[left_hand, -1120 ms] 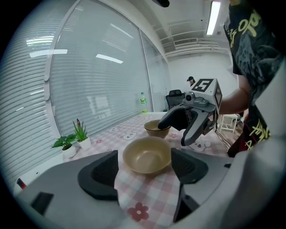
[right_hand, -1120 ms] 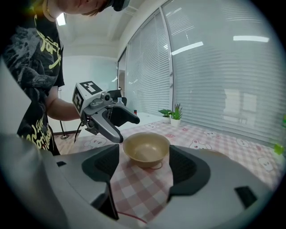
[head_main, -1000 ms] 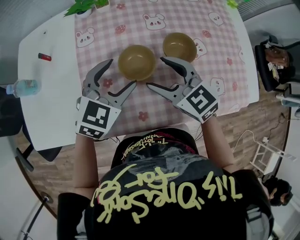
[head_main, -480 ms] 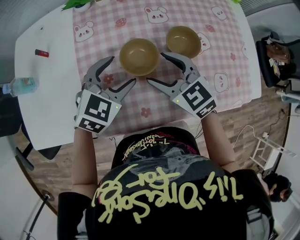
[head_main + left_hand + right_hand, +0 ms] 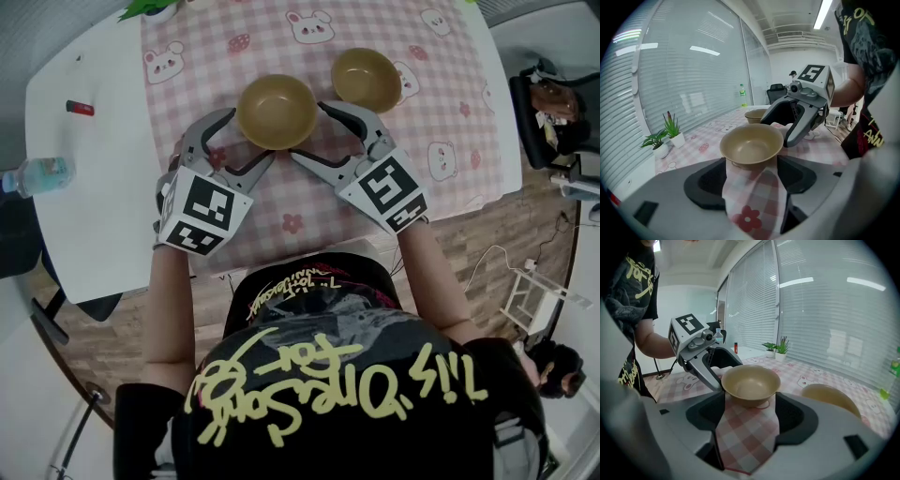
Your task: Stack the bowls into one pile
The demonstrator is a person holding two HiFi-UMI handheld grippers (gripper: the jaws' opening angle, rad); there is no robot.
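Looking down, a white table (image 5: 94, 187) wears a pink checked tablecloth (image 5: 450, 103) printed with bunnies, over a wood-plank floor (image 5: 487, 248). A water bottle (image 5: 42, 175) sits at the table's left edge, a black chair (image 5: 544, 112) off right. Slatted blinds (image 5: 684, 70) cover the glass wall, potted plants (image 5: 675, 137) beneath, strip light (image 5: 826, 11) glowing overhead

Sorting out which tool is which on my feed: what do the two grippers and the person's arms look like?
Both alike: the left gripper and right gripper have curved grey jaws with black inner faces, each backed by a white cube with black square markers. The person wears a black short-sleeved T-shirt with yellow lettering.
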